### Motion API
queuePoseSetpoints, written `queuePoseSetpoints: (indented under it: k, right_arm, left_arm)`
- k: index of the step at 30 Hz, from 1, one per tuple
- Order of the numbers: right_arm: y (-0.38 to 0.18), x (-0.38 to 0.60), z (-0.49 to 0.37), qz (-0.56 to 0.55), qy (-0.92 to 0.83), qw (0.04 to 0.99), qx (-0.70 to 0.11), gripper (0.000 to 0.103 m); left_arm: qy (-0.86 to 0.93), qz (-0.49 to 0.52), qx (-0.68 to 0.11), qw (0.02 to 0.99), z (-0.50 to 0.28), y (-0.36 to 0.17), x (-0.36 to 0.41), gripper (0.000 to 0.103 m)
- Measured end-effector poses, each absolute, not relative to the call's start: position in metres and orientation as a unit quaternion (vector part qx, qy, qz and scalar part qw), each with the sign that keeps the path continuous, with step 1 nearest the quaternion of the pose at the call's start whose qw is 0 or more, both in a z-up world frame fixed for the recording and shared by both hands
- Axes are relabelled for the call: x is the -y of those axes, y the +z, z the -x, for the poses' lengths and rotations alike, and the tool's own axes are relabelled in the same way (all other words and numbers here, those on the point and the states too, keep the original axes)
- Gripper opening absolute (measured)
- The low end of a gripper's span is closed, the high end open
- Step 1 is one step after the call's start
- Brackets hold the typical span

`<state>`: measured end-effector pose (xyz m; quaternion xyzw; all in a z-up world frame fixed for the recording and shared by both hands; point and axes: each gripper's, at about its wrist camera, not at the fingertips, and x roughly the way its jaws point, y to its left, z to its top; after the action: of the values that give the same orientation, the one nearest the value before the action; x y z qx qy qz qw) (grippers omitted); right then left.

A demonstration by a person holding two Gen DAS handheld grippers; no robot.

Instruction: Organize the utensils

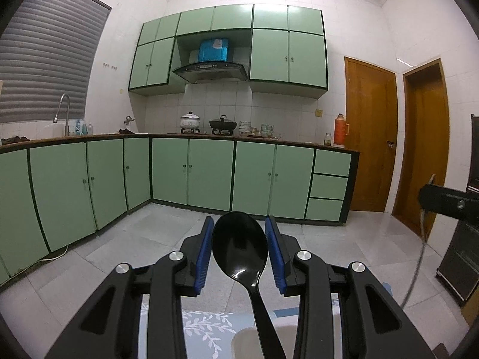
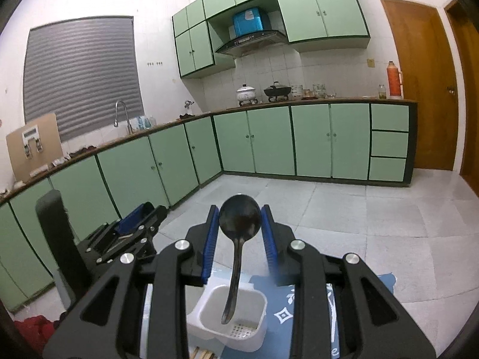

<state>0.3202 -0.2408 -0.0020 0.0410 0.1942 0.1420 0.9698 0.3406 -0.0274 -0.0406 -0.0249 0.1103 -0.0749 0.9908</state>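
Two grippers each clench a black spoon above grey floor tiles.

Brightness: both views are evenly and fairly brightly lit by cool indoor light.
Glare: highlights are seen on the upper cabinets and the glossy door.
Shadows: only soft ones are cast on the floor.
Distortion: straight edges are bowed, with dark vignetted corners.
Blur: the right gripper's blue pad is smeared at its lower end.
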Motion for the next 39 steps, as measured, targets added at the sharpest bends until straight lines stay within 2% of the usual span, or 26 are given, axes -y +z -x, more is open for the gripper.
queuePoseSetpoints:
  k: [7,12,18,21,25,30,39]
  right_arm:
    - [-0.050,0.226,-0.330,-0.037,0.139,0.956,-0.256,0.028]
    - [-0.063,0.223,-0.321,-0.046,0.141,0.950,-0.273,0.030]
    - [-0.056,0.231,-0.293,-0.060,0.128,0.954,-0.263,0.051]
    - [-0.058,0.239,-0.268,-0.069,0.118,0.955,-0.262,0.064]
    - [-0.071,0.246,-0.229,-0.068,0.096,0.956,-0.269,0.076]
    - [-0.102,0.251,-0.183,-0.069,0.079,0.946,-0.307,0.080]
    - [-0.153,0.242,-0.112,-0.069,0.065,0.923,-0.374,0.080]
  left_arm:
    - [-0.078,0.017,-0.143,0.987,-0.343,-0.059,0.032,0.036]
    - [-0.079,0.009,-0.155,0.985,-0.336,-0.063,0.030,0.038]
    - [-0.070,0.010,-0.157,0.985,-0.314,-0.053,0.022,0.050]
    - [-0.068,0.012,-0.163,0.984,-0.296,-0.048,0.015,0.056]
    - [-0.063,0.003,-0.182,0.981,-0.259,-0.052,0.010,0.064]
    - [-0.065,0.001,-0.229,0.971,-0.212,-0.076,0.005,0.070]
    - [-0.057,0.000,-0.337,0.940,-0.150,-0.133,-0.004,0.070]
